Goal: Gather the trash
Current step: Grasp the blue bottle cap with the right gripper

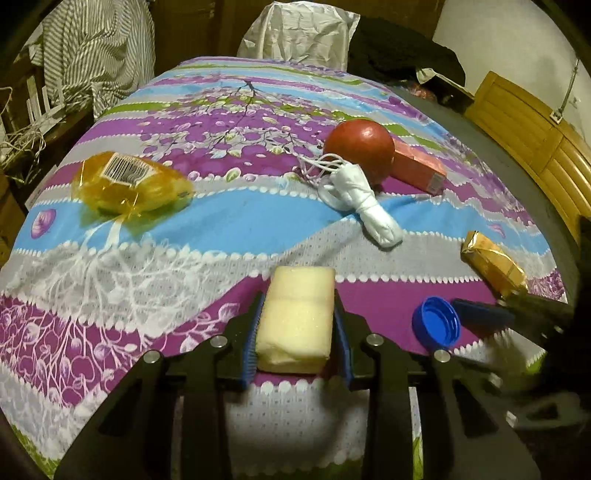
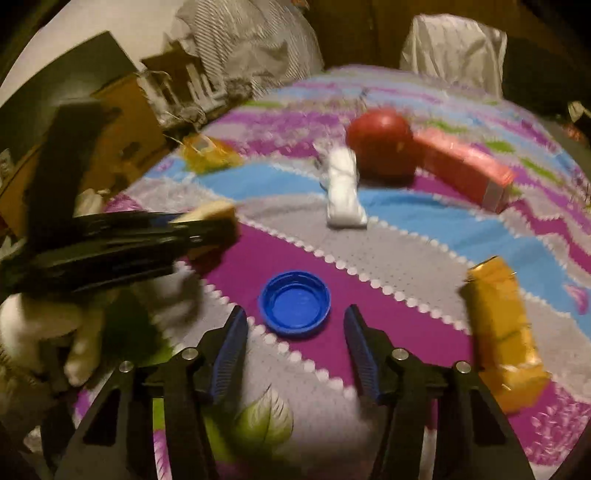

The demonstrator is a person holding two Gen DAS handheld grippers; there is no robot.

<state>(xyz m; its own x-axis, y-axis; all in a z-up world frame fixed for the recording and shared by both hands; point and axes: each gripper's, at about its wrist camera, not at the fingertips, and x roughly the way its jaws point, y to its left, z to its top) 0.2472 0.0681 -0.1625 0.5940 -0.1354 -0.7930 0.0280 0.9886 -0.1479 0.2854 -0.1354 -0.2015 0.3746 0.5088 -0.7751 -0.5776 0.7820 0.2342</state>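
My left gripper [image 1: 298, 295] is shut on a pale yellow foam block [image 1: 297, 317] and holds it above the patterned cloth [image 1: 155, 273]. In the right wrist view the left gripper [image 2: 207, 229] shows from the side with the foam block [image 2: 212, 214] between its fingers. My right gripper [image 2: 295, 317] is open, its blue pads on either side of a blue bottle cap [image 2: 294, 302] lying open side up. The cap also shows in the left wrist view [image 1: 436, 321], with a right fingertip [image 1: 480, 314] beside it.
On the cloth lie a yellow cellophane wrapper [image 1: 129, 182], a rolled white plastic bag [image 1: 364, 201], a red apple [image 1: 360, 147], a pink carton [image 1: 419, 166] and a gold wrapper [image 1: 493, 264]. A white bag [image 1: 295, 33] stands behind the table.
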